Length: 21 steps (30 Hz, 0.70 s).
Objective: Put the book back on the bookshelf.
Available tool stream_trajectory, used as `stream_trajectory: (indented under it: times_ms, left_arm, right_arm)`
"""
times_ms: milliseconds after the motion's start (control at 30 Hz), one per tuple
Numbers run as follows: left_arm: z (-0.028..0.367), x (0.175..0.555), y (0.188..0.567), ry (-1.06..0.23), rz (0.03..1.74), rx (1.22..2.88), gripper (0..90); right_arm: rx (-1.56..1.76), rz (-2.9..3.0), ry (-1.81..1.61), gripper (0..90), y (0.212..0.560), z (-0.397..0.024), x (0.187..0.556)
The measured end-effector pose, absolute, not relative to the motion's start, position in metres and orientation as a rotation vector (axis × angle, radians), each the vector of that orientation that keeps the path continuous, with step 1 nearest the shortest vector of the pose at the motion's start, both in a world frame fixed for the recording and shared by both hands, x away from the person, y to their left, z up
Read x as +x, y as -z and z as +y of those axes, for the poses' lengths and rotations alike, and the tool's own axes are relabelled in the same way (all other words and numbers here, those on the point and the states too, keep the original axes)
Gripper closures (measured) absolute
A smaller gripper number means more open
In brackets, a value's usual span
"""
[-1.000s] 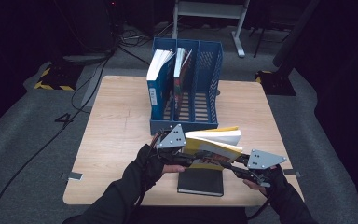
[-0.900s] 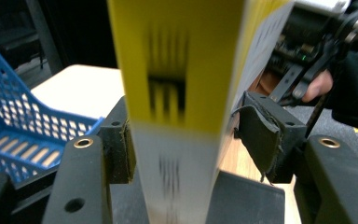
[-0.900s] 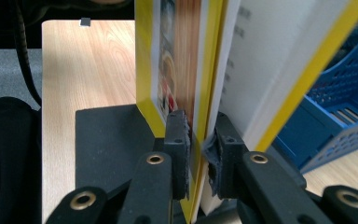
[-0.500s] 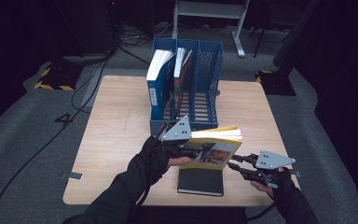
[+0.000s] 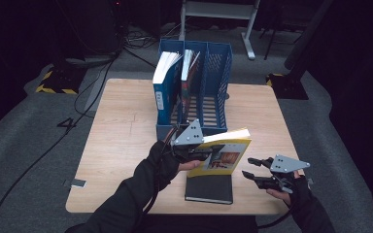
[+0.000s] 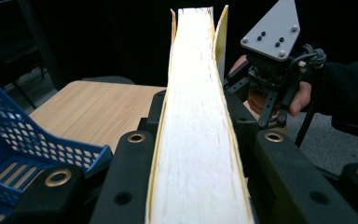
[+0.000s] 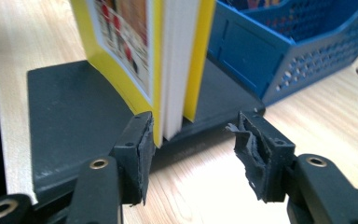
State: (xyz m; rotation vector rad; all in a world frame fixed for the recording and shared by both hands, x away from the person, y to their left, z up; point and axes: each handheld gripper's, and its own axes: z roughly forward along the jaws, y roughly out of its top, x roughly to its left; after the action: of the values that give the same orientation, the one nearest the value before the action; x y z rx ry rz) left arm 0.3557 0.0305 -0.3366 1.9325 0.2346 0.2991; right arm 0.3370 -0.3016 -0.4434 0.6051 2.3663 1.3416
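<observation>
A yellow book (image 5: 223, 155) hangs tilted above the table, cover toward me. My left gripper (image 5: 204, 156) is shut on its left end; its jaws have just been closing, and the white page edge (image 6: 196, 70) runs between them. My right gripper (image 5: 247, 167) is to the right of the book and apart from it. Its jaws have just been opening, and its pads (image 7: 142, 137) stand wide with the book's lower corner (image 7: 168, 116) just ahead of the gap. A black book (image 5: 209, 189) lies flat under the yellow one.
A blue three-slot file rack (image 5: 218, 73) stands behind the books, holding a blue book (image 5: 162, 92) in its left slot and another (image 5: 188, 77) in the middle one. Its right slot is bare. The table's front edge (image 5: 126, 209) runs close below the black book.
The right gripper has let go of the yellow book and drawn off to the right. The left gripper has lifted the book and tipped it up from lying nearly flat.
</observation>
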Motion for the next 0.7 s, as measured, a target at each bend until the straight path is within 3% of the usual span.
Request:
stream_trajectory:
  times_ms: [533,700]
  left_arm:
    - [0.03,0.356,0.341,-0.273,0.272,1.909,73.8]
    - [0.03,0.357,0.341,-0.266,0.283,1.902,74.6]
  right_arm:
    - [0.884,2.366,-1.135,30.7,0.479,-0.329,0.363]
    - [0.95,2.376,-1.099,30.1,0.489,-0.337,0.368]
